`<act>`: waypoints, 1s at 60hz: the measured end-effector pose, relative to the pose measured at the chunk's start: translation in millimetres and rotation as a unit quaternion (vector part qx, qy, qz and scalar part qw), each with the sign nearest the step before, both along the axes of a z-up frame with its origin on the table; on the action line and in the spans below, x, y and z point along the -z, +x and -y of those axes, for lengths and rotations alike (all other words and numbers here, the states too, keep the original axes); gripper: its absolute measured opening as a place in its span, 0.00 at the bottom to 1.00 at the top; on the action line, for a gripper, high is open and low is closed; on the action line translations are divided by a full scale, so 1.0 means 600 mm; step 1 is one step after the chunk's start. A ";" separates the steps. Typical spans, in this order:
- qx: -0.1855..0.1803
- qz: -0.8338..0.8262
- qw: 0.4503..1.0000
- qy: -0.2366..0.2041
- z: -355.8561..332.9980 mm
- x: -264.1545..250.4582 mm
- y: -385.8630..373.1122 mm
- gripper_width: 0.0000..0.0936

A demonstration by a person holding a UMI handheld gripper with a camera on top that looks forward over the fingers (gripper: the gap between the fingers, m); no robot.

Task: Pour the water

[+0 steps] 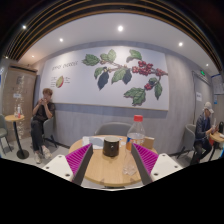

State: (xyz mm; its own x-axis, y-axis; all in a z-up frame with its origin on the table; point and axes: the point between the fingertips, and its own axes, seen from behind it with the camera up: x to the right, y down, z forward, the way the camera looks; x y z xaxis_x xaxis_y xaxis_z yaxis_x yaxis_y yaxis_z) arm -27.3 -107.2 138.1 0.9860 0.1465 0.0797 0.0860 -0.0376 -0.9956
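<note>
Hovering above a round wooden table [110,168], with the gripper [112,158] released and grasping nothing: magenta pads [79,158] standing well apart, one to each side of the table's middle. Sitting on the table between the fingers, with a clear gap at either side: a small dark box-like thing [111,147], too small to make out further. Standing on the far part of the table, just beyond the dark thing and toward the right finger: a clear plastic water bottle [137,130] with a red cap, upright. Resting near the bottle, behind the dark thing: a pale cup-like shape [97,141], hard to tell for sure. Flanking the table on both sides: white chairs or benches [58,165], only partly showing. Spreading across the wall well beyond the table: a large mural of green leaves and red berries [122,72]. Sitting far off to the left of the table, against that wall: a person [42,112] in dark clothes beside a small tall table [14,119]. Sitting far to the right of the table: another person [206,128], partly cut off.
</note>
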 end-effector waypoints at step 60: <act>0.017 0.119 0.991 0.056 -0.296 -0.041 0.142 0.35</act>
